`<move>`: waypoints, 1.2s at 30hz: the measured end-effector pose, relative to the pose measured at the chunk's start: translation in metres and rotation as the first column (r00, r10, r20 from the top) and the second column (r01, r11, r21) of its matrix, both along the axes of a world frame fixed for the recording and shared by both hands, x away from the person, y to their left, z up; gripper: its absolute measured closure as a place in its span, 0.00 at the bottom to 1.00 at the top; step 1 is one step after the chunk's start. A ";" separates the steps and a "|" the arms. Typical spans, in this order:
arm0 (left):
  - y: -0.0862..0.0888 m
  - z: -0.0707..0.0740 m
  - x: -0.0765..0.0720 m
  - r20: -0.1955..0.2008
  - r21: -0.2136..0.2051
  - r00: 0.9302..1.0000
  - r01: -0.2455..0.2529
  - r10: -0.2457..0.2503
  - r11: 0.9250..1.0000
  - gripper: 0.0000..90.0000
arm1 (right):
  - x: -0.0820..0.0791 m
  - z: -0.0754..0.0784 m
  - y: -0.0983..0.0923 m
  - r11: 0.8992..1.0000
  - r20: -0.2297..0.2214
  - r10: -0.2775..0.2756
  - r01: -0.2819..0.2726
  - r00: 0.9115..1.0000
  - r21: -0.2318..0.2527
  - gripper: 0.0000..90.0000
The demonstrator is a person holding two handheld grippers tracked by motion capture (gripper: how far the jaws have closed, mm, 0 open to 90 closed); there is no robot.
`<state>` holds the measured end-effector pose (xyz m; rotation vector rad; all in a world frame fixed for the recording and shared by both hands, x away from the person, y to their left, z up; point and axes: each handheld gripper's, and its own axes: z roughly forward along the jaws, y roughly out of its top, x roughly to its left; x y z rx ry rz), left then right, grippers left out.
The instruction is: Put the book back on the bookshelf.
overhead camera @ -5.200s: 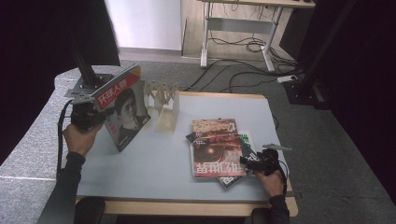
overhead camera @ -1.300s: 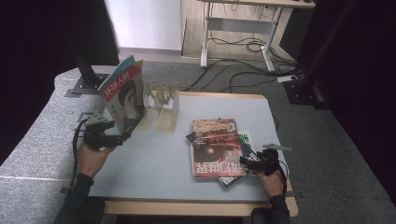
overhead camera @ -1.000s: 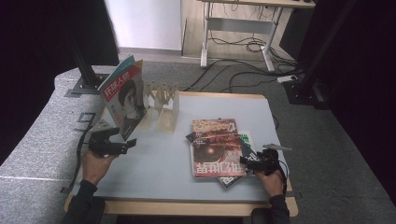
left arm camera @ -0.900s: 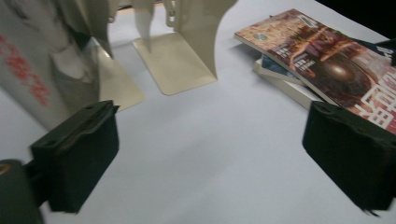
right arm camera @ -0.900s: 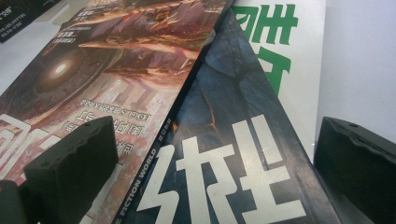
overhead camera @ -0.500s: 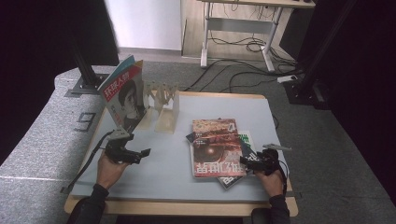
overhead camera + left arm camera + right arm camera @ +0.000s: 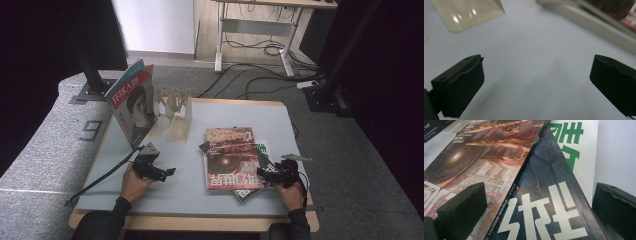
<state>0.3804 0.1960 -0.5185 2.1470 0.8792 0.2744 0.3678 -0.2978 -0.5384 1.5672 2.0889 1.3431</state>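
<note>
A lab or recording studio is indicated. A pale surface (image 7: 280,120) on a wooden frame is ringed by black curtains (image 7: 45,40) and black metal stands (image 7: 90,75) bolted to floor plates. Beyond the jaws, loose cables (image 7: 260,80) and a power strip (image 7: 311,84) are seen on grey carpet, with a bare white-legged desk (image 7: 260,25) farther back. A number marking (image 7: 92,131) is laid on the floor left of the jaws.

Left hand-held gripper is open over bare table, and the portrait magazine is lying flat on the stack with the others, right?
Not quite. The portrait magazine stands upright in the rack at the table's far left, as the high view shows, apart from the stack. The left hand-held gripper is indeed open over bare table.
</note>
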 end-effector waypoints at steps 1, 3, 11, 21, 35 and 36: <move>-0.002 -0.004 0.000 -0.008 0.017 1.000 0.003 -0.003 1.000 0.00 | 0.000 0.000 0.000 1.000 -0.001 -0.001 0.001 1.000 0.000 0.00; -0.007 -0.011 0.002 -0.036 0.066 0.999 0.014 -0.012 0.998 0.00 | 0.000 0.000 0.000 1.000 -0.001 -0.001 0.001 1.000 0.000 0.00; -0.014 -0.013 0.000 -0.020 0.132 1.000 0.009 -0.006 0.991 0.00 | 0.000 0.000 0.000 1.000 -0.001 -0.001 0.001 1.000 0.000 0.00; -0.014 -0.013 0.000 -0.016 0.134 1.000 0.010 -0.008 0.991 0.00 | 0.000 0.001 0.000 1.000 0.000 0.002 -0.002 1.000 -0.002 0.00; -0.014 -0.013 0.000 -0.016 0.134 1.000 0.010 -0.008 0.991 0.00 | -0.004 0.023 0.013 0.989 0.049 0.044 -0.037 0.998 -0.146 0.04; -0.014 -0.013 0.000 -0.016 0.134 1.000 0.010 -0.008 0.991 0.00 | -0.004 0.025 0.013 0.989 0.055 0.043 -0.034 0.998 -0.147 0.04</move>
